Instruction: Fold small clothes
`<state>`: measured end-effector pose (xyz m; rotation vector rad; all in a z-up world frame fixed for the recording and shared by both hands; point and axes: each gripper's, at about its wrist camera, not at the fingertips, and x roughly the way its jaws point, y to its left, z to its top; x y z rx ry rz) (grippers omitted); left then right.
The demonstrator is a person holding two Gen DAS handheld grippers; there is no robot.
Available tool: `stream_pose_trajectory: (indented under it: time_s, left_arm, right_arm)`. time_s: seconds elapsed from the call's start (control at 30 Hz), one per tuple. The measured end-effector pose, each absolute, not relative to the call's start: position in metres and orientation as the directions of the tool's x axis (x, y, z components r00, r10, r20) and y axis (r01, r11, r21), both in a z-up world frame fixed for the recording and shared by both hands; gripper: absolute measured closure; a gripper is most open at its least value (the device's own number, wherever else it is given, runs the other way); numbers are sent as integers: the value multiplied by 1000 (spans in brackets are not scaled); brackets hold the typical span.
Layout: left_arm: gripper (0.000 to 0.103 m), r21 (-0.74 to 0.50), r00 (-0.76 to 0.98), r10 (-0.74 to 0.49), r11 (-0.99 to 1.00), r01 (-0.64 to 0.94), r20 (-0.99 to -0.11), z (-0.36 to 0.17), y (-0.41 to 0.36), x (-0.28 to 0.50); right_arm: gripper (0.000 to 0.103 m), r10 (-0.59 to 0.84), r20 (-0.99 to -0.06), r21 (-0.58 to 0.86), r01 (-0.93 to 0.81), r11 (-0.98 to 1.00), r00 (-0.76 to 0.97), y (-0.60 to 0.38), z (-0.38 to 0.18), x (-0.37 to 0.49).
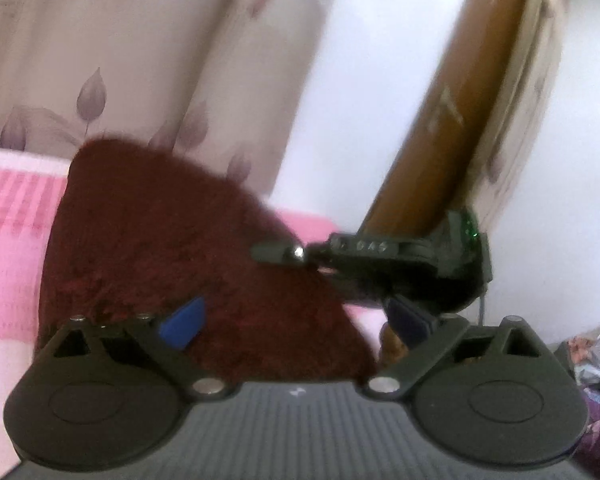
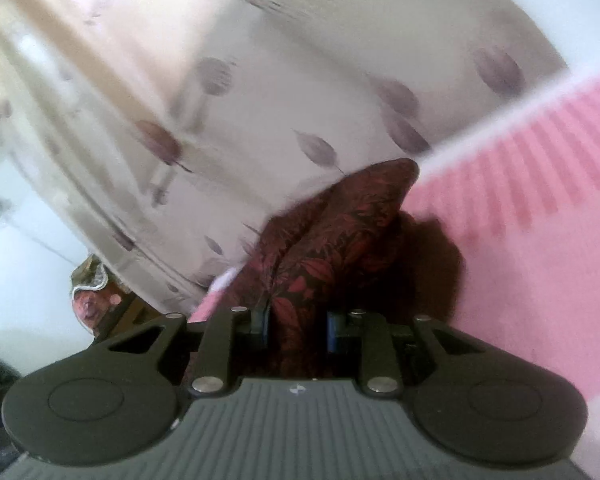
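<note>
A small dark red garment with a fuzzy inside [image 1: 172,248] hangs lifted above the pink bedcover [image 1: 8,264]. My left gripper [image 1: 292,320] is open, its blue pads wide apart, with the cloth lying between and behind them. The right gripper [image 1: 284,254] shows in the left wrist view from the side, at the cloth's right edge. In the right wrist view my right gripper [image 2: 298,326] is shut on a bunched, leaf-patterned red part of the garment [image 2: 332,240], held above the pink bedcover [image 2: 540,240].
A cream curtain with purple leaf prints [image 1: 120,80] hangs behind the bed and also shows in the right wrist view [image 2: 260,100]. A brown wooden post [image 1: 460,100] stands at the right. Patterned fabric [image 1: 596,360] lies at the lower right.
</note>
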<state>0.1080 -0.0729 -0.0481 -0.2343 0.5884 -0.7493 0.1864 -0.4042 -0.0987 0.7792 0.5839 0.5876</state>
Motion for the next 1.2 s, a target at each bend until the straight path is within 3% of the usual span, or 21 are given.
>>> stream_pose_trajectory:
  time_s: [0.2, 0.3, 0.37, 0.47, 0.63, 0.8, 1.1, 1.2]
  left_arm:
    - [4, -227, 608, -639, 754, 616, -471, -61, -91, 96]
    - [4, -217, 617, -639, 754, 620, -459, -63, -92, 96]
    - [4, -228, 621, -643, 754, 616, -449, -65, -87, 96]
    - [4, -253, 624, -647, 755, 604, -439, -62, -79, 93]
    - [4, -265, 631, -644, 760, 594, -433, -54, -77, 96]
    - [4, -260, 650, -612, 786, 560, -450, -41, -71, 93]
    - [4, -86, 728, -457, 870, 486, -512, -26, -68, 86]
    - [4, -65, 736, -423, 885, 462, -529, -26, -64, 88]
  right_arm:
    - [74, 669, -248, 789, -254, 559, 700, -400, -124, 184]
    - [71, 660, -260, 787, -241, 568, 705, -401, -122, 184]
    - [61, 654, -243, 787, -248, 565, 716, -401, -115, 179]
    - [60, 630, -237, 746, -277, 605, 739, -401, -95, 158]
    - [60, 597, -296, 640, -309, 704, 745, -391, -72, 115]
    - [60, 565, -402, 578, -279, 767, 721, -381, -84, 94]
    - [60, 525, -468, 577, -204, 791, 711, -379, -105, 97]
    - [55, 507, -481, 563, -191, 804, 716, -376, -106, 97]
